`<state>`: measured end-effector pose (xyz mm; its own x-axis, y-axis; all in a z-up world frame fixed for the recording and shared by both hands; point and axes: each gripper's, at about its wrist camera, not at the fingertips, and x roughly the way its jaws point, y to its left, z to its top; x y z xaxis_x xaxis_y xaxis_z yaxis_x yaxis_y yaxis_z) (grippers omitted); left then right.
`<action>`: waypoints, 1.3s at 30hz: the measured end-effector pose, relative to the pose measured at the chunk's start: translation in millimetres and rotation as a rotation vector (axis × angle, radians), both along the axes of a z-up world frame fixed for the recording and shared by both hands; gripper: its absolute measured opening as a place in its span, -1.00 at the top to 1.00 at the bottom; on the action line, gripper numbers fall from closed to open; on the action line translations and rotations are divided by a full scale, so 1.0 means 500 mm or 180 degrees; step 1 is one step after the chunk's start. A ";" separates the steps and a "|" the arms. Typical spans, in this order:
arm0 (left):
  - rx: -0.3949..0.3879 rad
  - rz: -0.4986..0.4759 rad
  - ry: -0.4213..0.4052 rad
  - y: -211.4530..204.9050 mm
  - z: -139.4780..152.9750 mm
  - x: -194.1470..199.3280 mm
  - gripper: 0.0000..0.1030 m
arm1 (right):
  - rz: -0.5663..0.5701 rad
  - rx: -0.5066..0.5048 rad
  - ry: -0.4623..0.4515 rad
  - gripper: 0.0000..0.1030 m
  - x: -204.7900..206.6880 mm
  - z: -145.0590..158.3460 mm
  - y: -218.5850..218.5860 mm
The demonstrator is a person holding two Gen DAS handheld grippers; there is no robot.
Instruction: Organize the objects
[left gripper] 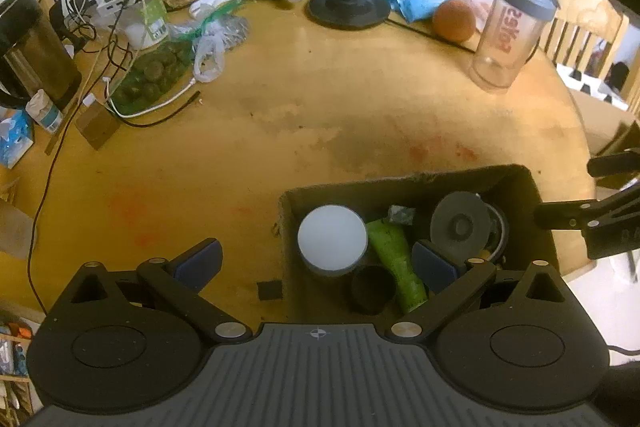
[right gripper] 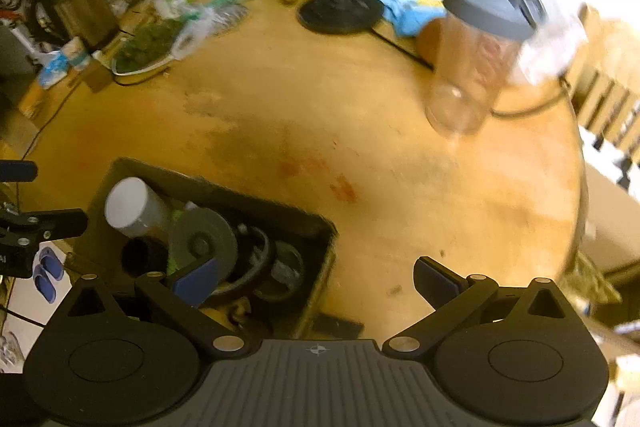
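Holding both grippers wide open and empty, you have the left gripper (left gripper: 318,259) over the cardboard box (left gripper: 400,183); the shaker bottle (left gripper: 510,27) stands well beyond it on the table (left gripper: 280,99), the right gripper (right gripper: 316,279) beside the box.

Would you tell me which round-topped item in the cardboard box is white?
The white-lidded jar at the box's left end; the disc-shaped lid to its right is grey, and the small cup is black.
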<state>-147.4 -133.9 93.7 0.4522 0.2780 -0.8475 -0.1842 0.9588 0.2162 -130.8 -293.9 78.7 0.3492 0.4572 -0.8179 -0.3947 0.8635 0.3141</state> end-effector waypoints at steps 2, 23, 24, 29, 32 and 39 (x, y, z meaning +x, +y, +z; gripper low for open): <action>-0.0034 0.0006 0.0060 -0.002 -0.006 0.005 -1.00 | -0.0045 -0.0024 0.0106 -1.00 0.002 -0.009 -0.006; -0.0274 0.0048 0.0696 -0.024 -0.063 0.015 -1.00 | 0.0309 -0.0575 0.0635 -1.00 -0.020 -0.054 0.024; -0.0284 0.0053 0.0702 -0.024 -0.063 0.015 -1.00 | 0.0343 -0.0560 0.0633 -1.00 -0.024 -0.053 0.028; -0.0292 0.0063 0.0742 -0.023 -0.067 0.010 -1.00 | 0.0441 -0.0573 0.0622 -1.00 -0.033 -0.048 0.043; -0.0324 0.0079 0.0754 -0.023 -0.068 0.007 -1.00 | 0.0462 -0.0570 0.0642 -1.00 -0.034 -0.048 0.046; -0.0402 0.0200 0.0712 -0.015 -0.066 0.003 -1.00 | 0.0422 -0.0525 0.0694 -1.00 -0.032 -0.050 0.047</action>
